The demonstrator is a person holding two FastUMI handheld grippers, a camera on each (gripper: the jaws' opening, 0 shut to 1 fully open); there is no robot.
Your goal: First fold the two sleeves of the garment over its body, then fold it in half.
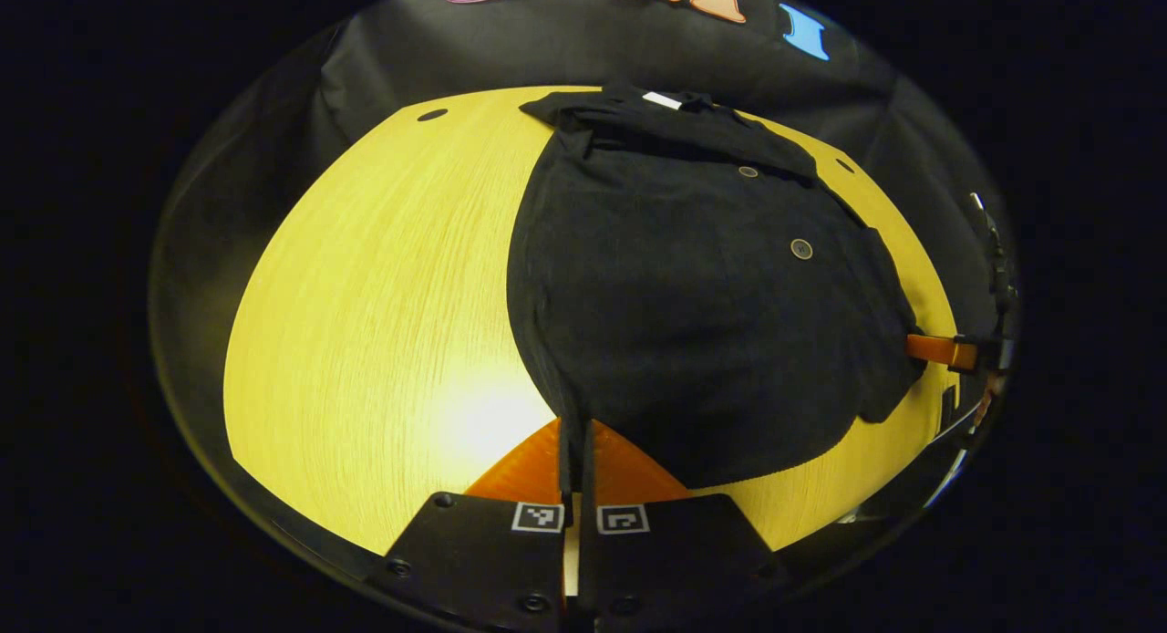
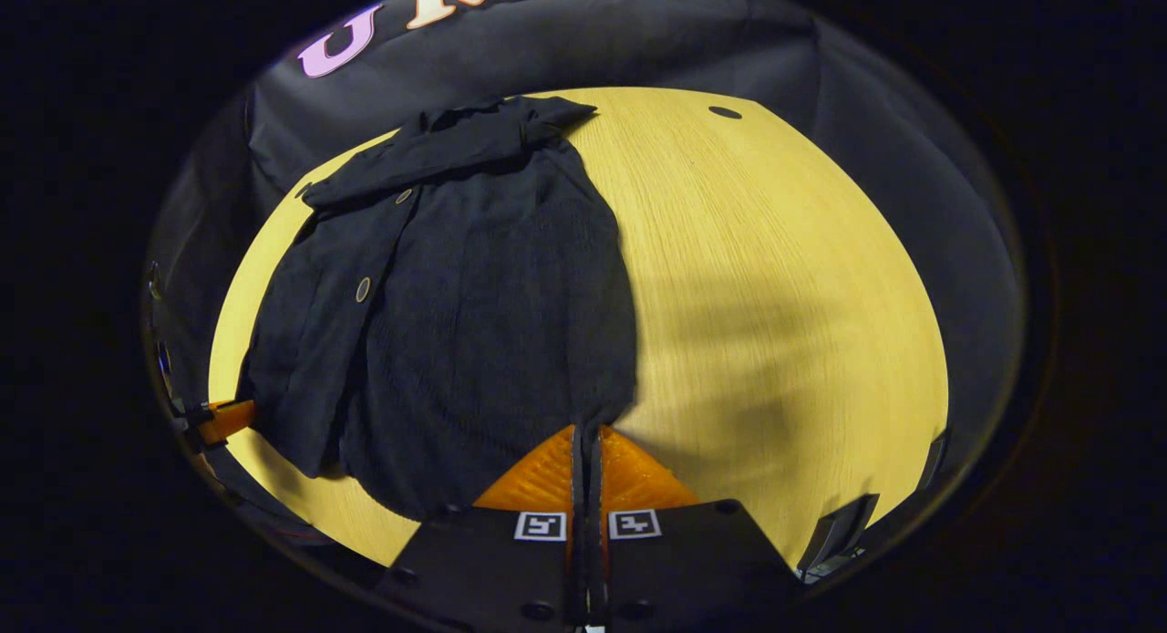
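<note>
A black buttoned garment (image 1: pixel 693 305) lies flat on the yellow wooden table (image 1: pixel 383 295), collar at the far end, its sleeves lying folded over the body. My left gripper (image 1: pixel 574 441) is shut on the garment's near left hem corner, with dark cloth pinched between its fingers. In the right gripper view, the garment (image 2: pixel 474 314) fills the left half of the table (image 2: pixel 784 305), and my right gripper (image 2: pixel 588 441) is shut on the near right hem corner. The right gripper (image 1: pixel 948 350) also shows far off at the garment's right edge, and the left gripper (image 2: pixel 223 419) at its left edge.
Bare tabletop lies left of the garment in the left gripper view and right of it in the right gripper view. Small dark holes (image 1: pixel 432 115) (image 2: pixel 725 112) sit near the table's far edge. A white tag (image 1: pixel 663 99) shows at the collar. The black booth wall stands behind.
</note>
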